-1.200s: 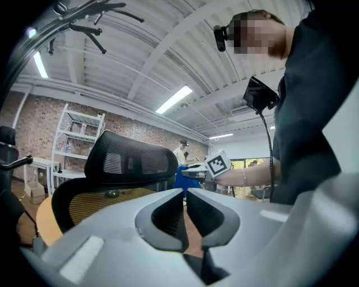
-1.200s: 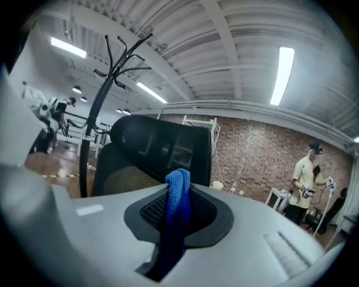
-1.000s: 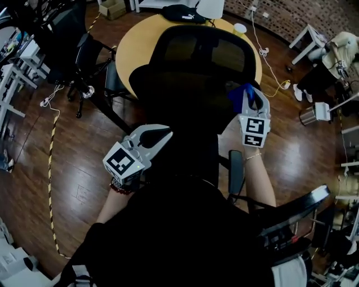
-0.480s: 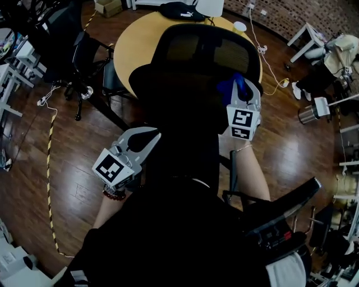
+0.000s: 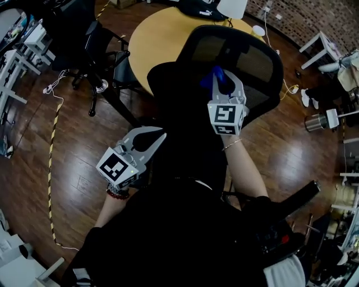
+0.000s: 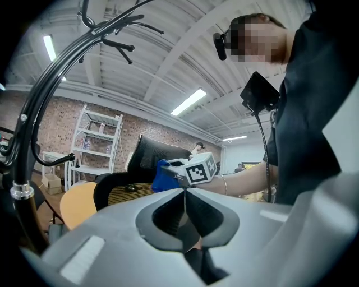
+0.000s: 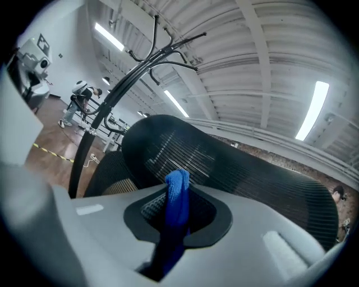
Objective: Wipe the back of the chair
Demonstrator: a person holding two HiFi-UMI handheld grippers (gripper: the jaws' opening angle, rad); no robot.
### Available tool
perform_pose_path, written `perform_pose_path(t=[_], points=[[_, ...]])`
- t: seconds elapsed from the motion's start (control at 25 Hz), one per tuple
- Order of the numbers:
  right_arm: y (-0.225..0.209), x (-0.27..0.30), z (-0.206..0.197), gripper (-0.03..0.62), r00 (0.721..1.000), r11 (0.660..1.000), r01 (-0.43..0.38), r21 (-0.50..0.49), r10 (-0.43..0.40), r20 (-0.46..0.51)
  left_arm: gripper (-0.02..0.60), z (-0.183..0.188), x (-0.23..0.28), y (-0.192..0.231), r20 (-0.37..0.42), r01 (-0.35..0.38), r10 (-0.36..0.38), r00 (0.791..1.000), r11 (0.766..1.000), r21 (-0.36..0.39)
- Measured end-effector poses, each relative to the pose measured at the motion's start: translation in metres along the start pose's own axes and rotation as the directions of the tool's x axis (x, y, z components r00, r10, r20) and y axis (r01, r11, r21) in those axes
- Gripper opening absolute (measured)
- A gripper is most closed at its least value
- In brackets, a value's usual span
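Observation:
A black mesh office chair back [image 5: 255,61] stands in front of me, seen from behind and above. My right gripper [image 5: 222,84] is shut on a blue cloth [image 5: 212,78] and holds it against the chair back's left part. In the right gripper view the blue cloth [image 7: 177,202] sticks up between the jaws, with the mesh back [image 7: 235,168] just beyond. My left gripper [image 5: 157,136] hangs lower left beside the chair's dark frame, jaws together with nothing in them. The left gripper view shows the chair back [image 6: 154,154] and the cloth [image 6: 166,175] off ahead.
A round wooden table [image 5: 160,39] stands behind the chair, with a dark bag [image 5: 202,8] and a cup [image 5: 258,30] on it. Another black chair [image 5: 101,53] is at the left. White desks [image 5: 19,61] line the left edge; cables and yellow-black tape [image 5: 51,162] cross the wooden floor.
My right gripper has carried the blue cloth leftward and upward across the chair back. The left gripper has stayed about where it was. The head view has shifted, so the chair now sits further right.

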State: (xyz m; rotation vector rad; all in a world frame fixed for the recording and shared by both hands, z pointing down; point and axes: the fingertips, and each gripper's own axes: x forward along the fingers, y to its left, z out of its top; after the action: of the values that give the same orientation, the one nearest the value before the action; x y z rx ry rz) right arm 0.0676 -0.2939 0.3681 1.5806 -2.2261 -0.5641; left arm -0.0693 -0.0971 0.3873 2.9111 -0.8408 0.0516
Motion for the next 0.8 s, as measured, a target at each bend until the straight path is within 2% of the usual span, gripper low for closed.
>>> perform_pose_path(t=[0.32,0.56,0.64,0.72,0.8], points=[[0.065,0.017,0.050,0.038,0.985,0.991,-0.137,0.001,0.136,0.103,0.017,0.005,-0.013,0.019,0.051,-0.039,0.040,0.998,0.999,-0.022],[0.092,0.014,0.068,0.040,0.960,0.966,-0.233,0.108,0.211,0.185,0.017,-0.003,-0.015,0.019,0.057,-0.033,0.036,0.998,0.999,-0.040],[0.105,0.013,0.076,0.040,0.940,0.950,-0.294,0.104,0.267,0.212,0.017,-0.002,-0.017,0.016,0.060,-0.025,0.028,0.998,0.999,-0.039],[0.122,0.011,0.091,0.040,0.906,0.928,-0.367,0.060,0.341,0.252,0.017,0.005,-0.019,0.015,0.079,-0.027,0.030,0.996,0.999,-0.044],[0.130,0.006,0.112,0.040,0.870,0.911,-0.412,0.032,0.383,0.311,0.015,0.010,-0.022,0.016,0.091,-0.039,0.044,0.995,0.998,-0.053]])
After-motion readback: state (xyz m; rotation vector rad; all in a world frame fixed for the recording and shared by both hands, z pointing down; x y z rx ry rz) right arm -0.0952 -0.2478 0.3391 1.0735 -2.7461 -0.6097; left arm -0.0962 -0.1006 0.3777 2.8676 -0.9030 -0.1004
